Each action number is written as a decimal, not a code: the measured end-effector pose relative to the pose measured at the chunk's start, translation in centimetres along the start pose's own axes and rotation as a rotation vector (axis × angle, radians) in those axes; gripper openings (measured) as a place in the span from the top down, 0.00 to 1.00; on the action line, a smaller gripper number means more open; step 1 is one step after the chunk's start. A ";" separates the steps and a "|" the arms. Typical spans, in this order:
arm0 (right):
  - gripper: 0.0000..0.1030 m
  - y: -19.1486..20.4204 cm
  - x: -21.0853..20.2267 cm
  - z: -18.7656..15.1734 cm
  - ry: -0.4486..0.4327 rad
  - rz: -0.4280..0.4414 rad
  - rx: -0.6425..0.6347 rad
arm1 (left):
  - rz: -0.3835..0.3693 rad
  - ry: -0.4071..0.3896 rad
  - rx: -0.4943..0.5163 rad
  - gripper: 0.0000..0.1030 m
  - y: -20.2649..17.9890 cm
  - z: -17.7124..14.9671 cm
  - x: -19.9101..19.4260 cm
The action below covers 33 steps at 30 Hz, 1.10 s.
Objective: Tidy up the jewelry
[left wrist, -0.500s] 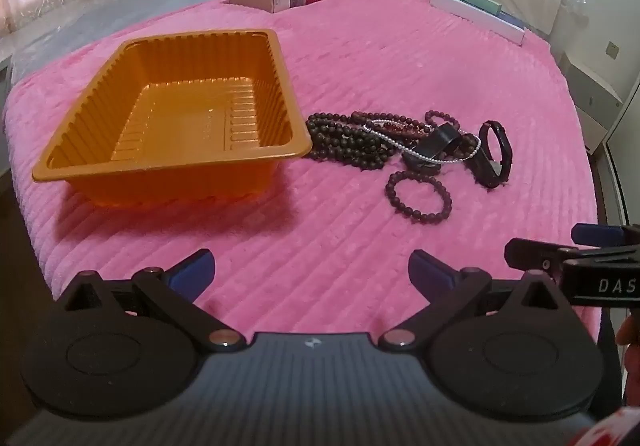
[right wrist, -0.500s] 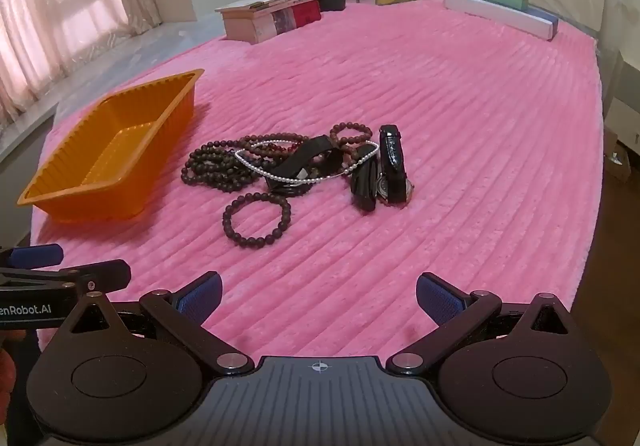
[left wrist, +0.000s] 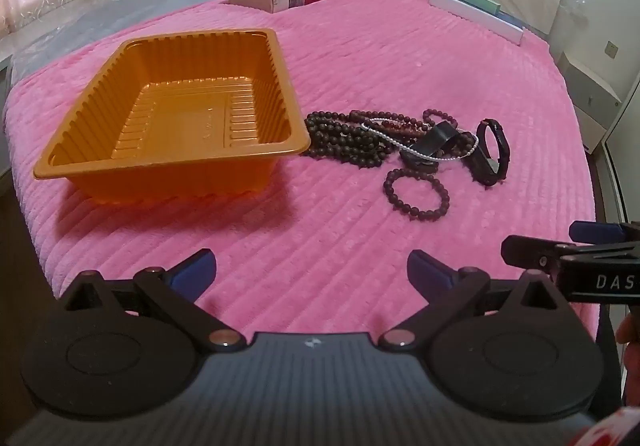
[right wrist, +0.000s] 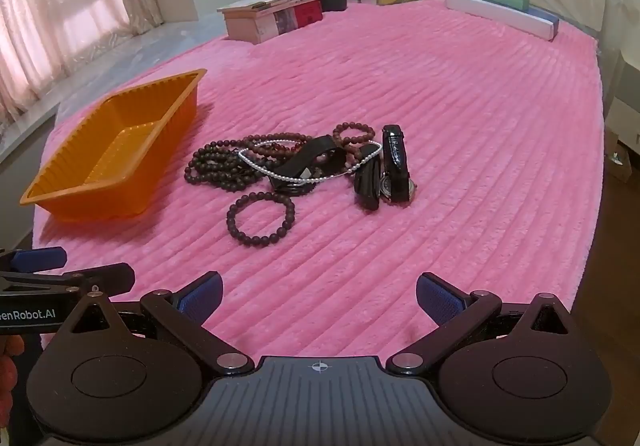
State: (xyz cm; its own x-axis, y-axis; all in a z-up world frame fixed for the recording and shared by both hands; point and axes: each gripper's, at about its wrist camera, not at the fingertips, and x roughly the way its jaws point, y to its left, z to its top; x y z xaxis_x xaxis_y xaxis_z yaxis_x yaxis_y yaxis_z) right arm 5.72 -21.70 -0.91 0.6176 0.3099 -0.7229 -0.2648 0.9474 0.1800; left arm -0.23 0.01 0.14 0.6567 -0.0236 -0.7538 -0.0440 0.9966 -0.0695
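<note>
Right wrist view: jewelry pile (right wrist: 296, 162) sits mid-blanket, just right of the orange tray (right wrist: 116, 154), not in it. Tray holds nothing. Pile = long dark bead strand (right wrist: 216, 166) nearest the tray, white pearl strand (right wrist: 308, 176) draped across a black strap (right wrist: 308, 156), reddish bead bracelets behind, and a black watch (right wrist: 394, 170) on the right edge. One dark bead bracelet (right wrist: 260, 218) lies alone in front, apart from the tangle, closest to both tools.

Right gripper (right wrist: 318, 302) hangs over bare blanket short of the bracelet, fingers spread wide, nothing between them. Left gripper (left wrist: 312, 272) same: fingers wide apart, empty, low near the blanket edge, with the tray (left wrist: 172, 126) ahead-left.

Pink ribbed blanket (right wrist: 460, 126) all round; boxes (right wrist: 272, 16) and cartons along the far edge, curtain at left.

Risks, as judged: strands overlap, so grabbing the pearl strand or long beads likely drags neighbours along or drops them short of the tray. Plush pile may snag the fingertips or hide thin strands. Light tray may slide if bumped. Loose bracelet looks the safest first pick.
</note>
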 end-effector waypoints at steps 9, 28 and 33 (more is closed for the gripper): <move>0.01 0.0 0.0 0.3 0.004 0.003 0.001 | -0.007 -0.002 -0.004 0.02 -0.1 0.0 -0.1; 0.01 0.0 0.2 0.2 0.009 -0.001 0.000 | -0.016 -0.001 -0.004 0.02 -0.2 0.0 0.0; 0.01 0.0 0.3 0.2 0.011 -0.001 -0.001 | -0.016 0.000 -0.004 0.02 -0.2 0.0 0.0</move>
State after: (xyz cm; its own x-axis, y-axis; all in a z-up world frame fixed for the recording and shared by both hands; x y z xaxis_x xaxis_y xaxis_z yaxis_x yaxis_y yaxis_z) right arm 6.05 -21.65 -0.97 0.6097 0.3083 -0.7302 -0.2649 0.9476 0.1788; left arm -0.25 -0.22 0.12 0.6575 -0.0397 -0.7524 -0.0367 0.9957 -0.0846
